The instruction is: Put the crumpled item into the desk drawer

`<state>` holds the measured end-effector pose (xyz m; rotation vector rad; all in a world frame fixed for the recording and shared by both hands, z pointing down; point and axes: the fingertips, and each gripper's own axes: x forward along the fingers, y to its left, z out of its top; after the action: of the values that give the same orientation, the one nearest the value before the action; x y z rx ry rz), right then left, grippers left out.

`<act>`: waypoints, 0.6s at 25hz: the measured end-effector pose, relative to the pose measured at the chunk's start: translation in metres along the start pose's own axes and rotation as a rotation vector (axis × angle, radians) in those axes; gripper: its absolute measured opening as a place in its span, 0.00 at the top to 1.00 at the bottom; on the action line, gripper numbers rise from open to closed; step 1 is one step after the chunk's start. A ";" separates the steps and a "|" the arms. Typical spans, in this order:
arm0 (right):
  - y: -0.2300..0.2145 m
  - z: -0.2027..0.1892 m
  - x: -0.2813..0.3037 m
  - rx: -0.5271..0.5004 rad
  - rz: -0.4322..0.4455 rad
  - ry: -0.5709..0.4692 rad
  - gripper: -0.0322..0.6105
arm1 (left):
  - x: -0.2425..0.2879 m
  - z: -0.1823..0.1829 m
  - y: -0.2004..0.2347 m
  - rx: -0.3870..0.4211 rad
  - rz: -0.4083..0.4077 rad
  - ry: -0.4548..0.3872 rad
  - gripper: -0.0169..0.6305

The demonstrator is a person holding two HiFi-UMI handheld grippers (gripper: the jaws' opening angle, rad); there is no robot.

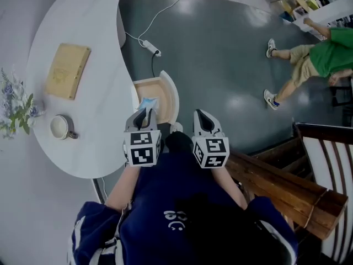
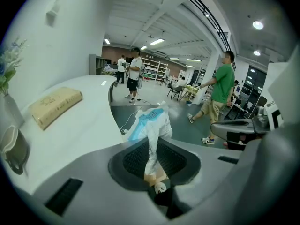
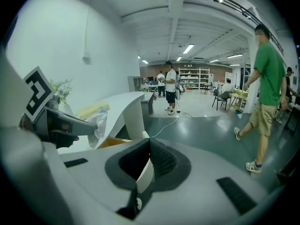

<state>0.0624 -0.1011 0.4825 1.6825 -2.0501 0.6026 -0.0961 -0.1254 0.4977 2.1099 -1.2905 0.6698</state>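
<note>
The crumpled item (image 1: 147, 102), a white and blue wrapper, hangs above the open desk drawer (image 1: 171, 95), whose inside is wood-coloured. My left gripper (image 1: 144, 116) is shut on it. In the left gripper view the wrapper (image 2: 151, 123) stands up between the pads of that gripper (image 2: 151, 146). To its right, my right gripper (image 1: 203, 119) is level with it and over the floor beside the drawer. In the right gripper view its jaws (image 3: 150, 144) meet at the tips with nothing in them. That view also has the wrapper (image 3: 99, 121) at the left and the drawer (image 3: 112, 143) below it.
The curved white desk (image 1: 105, 87) carries a tan book (image 1: 67, 70), a mug (image 1: 59, 127) and flowers (image 1: 16, 106). A power strip with its cable (image 1: 150, 47) lies on the dark floor. A person in green (image 1: 325, 54) walks at the far right. A wooden chair (image 1: 287, 189) stands close on the right.
</note>
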 end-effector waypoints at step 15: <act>-0.020 0.040 0.046 -0.070 0.116 0.001 0.94 | 0.032 0.012 0.004 -0.125 0.081 0.037 0.89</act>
<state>0.0723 -0.1645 0.4779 1.5318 -2.1537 0.5613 -0.0854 -0.1550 0.5120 1.9457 -1.3669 0.6419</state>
